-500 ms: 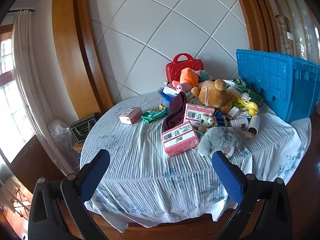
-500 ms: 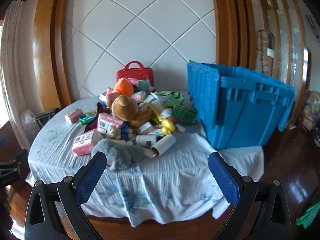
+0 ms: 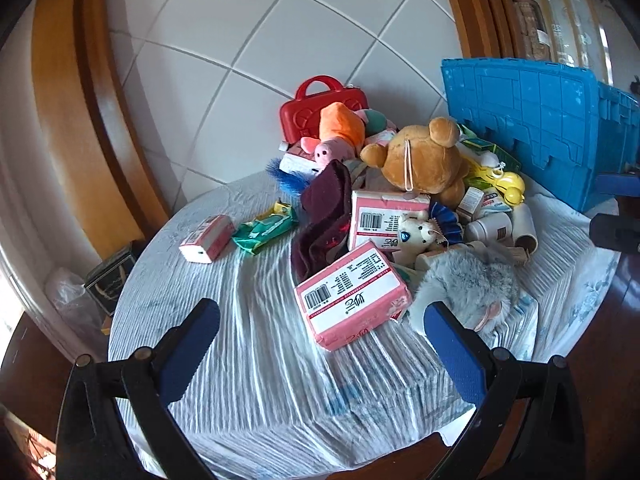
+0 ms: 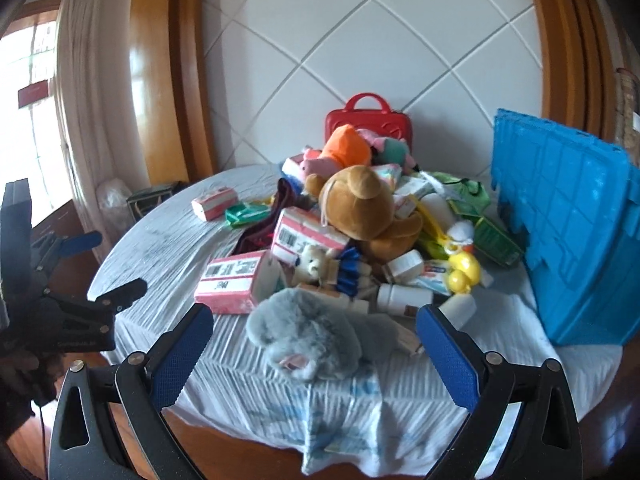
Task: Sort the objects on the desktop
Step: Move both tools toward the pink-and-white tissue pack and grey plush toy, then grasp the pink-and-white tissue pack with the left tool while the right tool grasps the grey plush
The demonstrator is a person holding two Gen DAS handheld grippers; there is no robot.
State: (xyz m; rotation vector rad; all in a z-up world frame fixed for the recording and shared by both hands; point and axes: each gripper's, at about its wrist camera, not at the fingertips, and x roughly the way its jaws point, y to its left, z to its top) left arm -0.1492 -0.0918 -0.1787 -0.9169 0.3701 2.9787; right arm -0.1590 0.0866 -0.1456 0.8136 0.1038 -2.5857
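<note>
Your left gripper (image 3: 320, 346) has its jaws spread as wide as they go, with nothing between the pads; they hang above the striped cloth (image 3: 256, 360) that covers the round worktop. Just beyond the jaws, nearer the right-hand pad, lies a pink tissue pack (image 3: 352, 294) with its barcode label up. The grey plush toy (image 3: 468, 280) sits right behind that right-hand pad. Farther out, straight ahead, the pile rises: a second pink tissue pack (image 3: 386, 216), a dark maroon cloth (image 3: 326, 216), a brown teddy bear (image 3: 424, 156), a pink pig plush (image 3: 332, 148) and a red toy case (image 3: 320, 110) against the wall. Off toward the left-hand pad, apart from the heap, rest a small pink box (image 3: 206, 238) and a green packet (image 3: 264, 228) side by side.

Your right gripper (image 4: 314, 350) is likewise spread wide and empty. The grey plush toy lies between its two pads and slightly beyond them, untouched. Ahead of it stand white bottles (image 4: 404, 298) on their sides, a yellow duck toy (image 4: 464, 270) and the teddy bear. Beyond the right-hand pad the blue crate (image 4: 576, 224) sits on the worktop, its lid flap raised.
</note>
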